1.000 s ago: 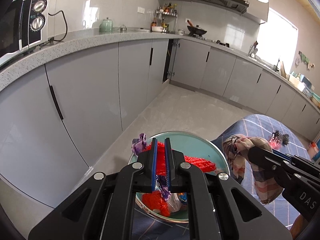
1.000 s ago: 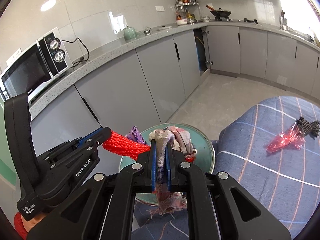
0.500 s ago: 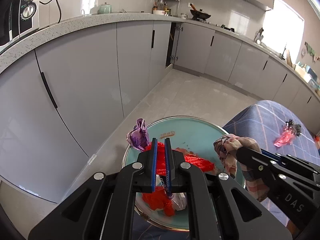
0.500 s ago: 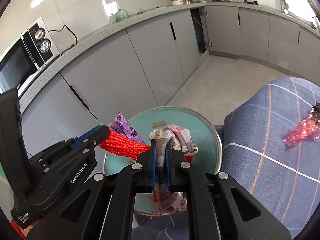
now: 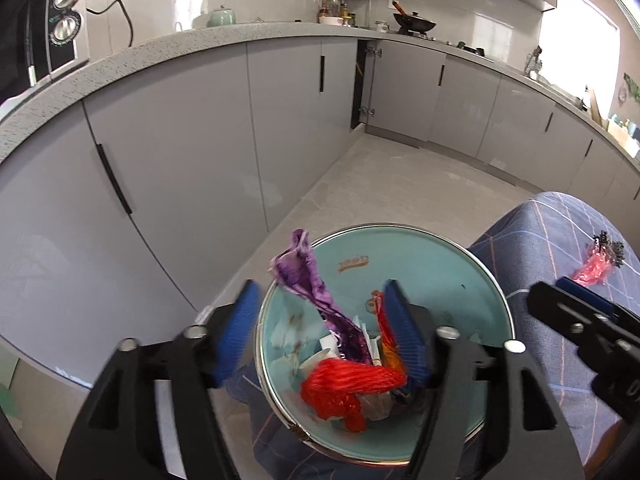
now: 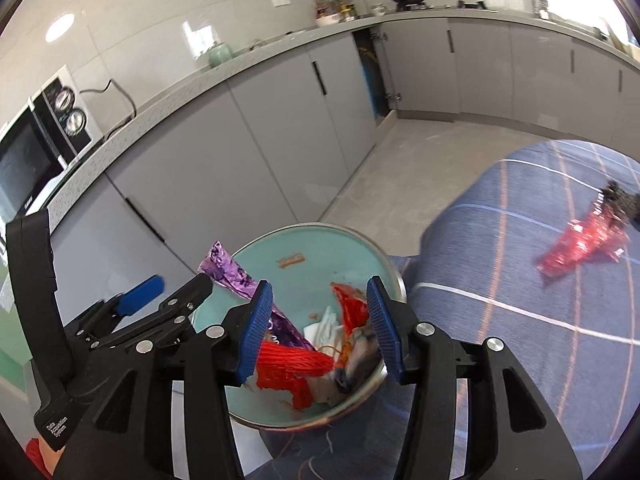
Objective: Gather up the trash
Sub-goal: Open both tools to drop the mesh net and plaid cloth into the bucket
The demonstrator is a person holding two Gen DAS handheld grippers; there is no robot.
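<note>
A teal trash bin [image 5: 452,256] [image 6: 320,244] with a metal rim stands beside the blue plaid table. In it lie a red mesh net [image 5: 352,384] [image 6: 292,362], a purple wrapper [image 5: 312,280] [image 6: 232,272] leaning on the rim, white scraps and a checked cloth [image 6: 360,352]. My left gripper [image 5: 322,332] is open and empty over the bin. My right gripper [image 6: 318,328] is open and empty over the bin too; the left gripper's body [image 6: 120,320] shows at its left. A red plastic wrapper [image 6: 580,244] [image 5: 596,264] lies on the table.
Grey kitchen cabinets [image 5: 200,152] and a speckled counter [image 6: 160,100] with a microwave [image 6: 36,140] run behind the bin. The tiled floor [image 5: 400,184] lies beyond. The blue plaid tablecloth [image 6: 540,320] fills the right side.
Both grippers have opened. The red net has dropped from the left gripper and the checked cloth from the right gripper into the bin. Both have moved down closer to the bin.
</note>
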